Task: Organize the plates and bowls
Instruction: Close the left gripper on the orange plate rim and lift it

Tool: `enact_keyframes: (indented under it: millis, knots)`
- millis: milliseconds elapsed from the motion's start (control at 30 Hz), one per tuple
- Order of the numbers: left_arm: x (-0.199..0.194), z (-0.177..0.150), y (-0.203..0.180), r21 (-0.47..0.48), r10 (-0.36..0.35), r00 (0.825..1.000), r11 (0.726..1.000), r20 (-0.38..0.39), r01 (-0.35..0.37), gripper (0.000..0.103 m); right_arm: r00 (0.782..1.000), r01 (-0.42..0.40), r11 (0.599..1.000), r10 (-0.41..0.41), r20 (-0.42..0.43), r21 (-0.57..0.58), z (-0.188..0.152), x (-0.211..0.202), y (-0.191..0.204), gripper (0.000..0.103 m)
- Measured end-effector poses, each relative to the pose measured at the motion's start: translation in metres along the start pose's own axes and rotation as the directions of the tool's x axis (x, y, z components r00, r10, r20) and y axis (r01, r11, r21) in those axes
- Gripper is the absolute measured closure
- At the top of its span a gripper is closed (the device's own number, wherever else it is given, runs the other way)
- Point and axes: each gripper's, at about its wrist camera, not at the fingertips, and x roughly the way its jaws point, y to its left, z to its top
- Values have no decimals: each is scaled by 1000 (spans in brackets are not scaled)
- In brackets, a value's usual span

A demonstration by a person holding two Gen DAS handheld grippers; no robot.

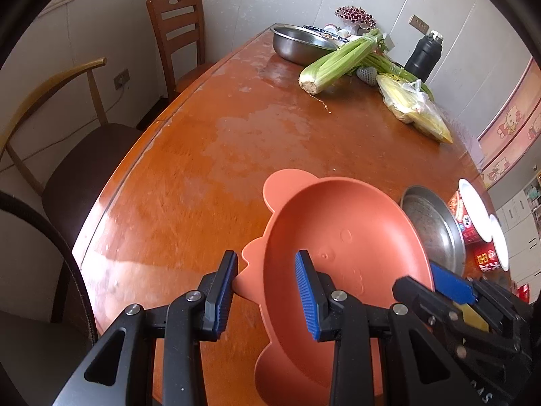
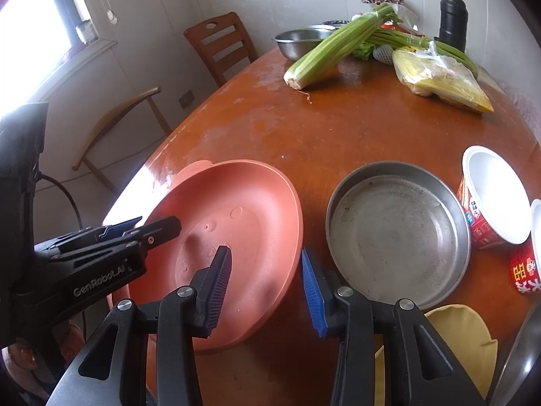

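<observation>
A salmon-pink plate [image 1: 338, 223] with ear-shaped tabs hangs tilted just above the brown table [image 1: 203, 155]. My left gripper [image 1: 267, 291] is shut on its near-left rim, one blue pad outside and one inside the dish. In the right wrist view the same pink plate [image 2: 243, 203] has my right gripper [image 2: 267, 287] shut on its right rim. The left gripper [image 2: 169, 226] shows there clamped on the opposite edge, and the right gripper [image 1: 449, 284] shows at the plate's far side in the left wrist view. A round steel pan [image 2: 399, 233] lies just right of the plate.
A yellow plate [image 2: 460, 338] lies near the front right, and red noodle cups [image 2: 493, 196] stand beyond the pan. At the far end are a steel basin [image 1: 297, 44], celery [image 1: 338, 61], bagged corn [image 1: 412, 108] and a black flask [image 1: 424, 55]. Two chairs [image 1: 179, 34] stand left of the table.
</observation>
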Motion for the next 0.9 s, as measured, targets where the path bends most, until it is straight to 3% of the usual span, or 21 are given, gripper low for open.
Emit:
enact_keyframes:
  millis: [900]
  knots:
    - [32, 20, -9, 114, -23, 1000, 993, -14, 24, 68, 997, 76, 995, -74, -38, 59, -5, 13, -5, 59]
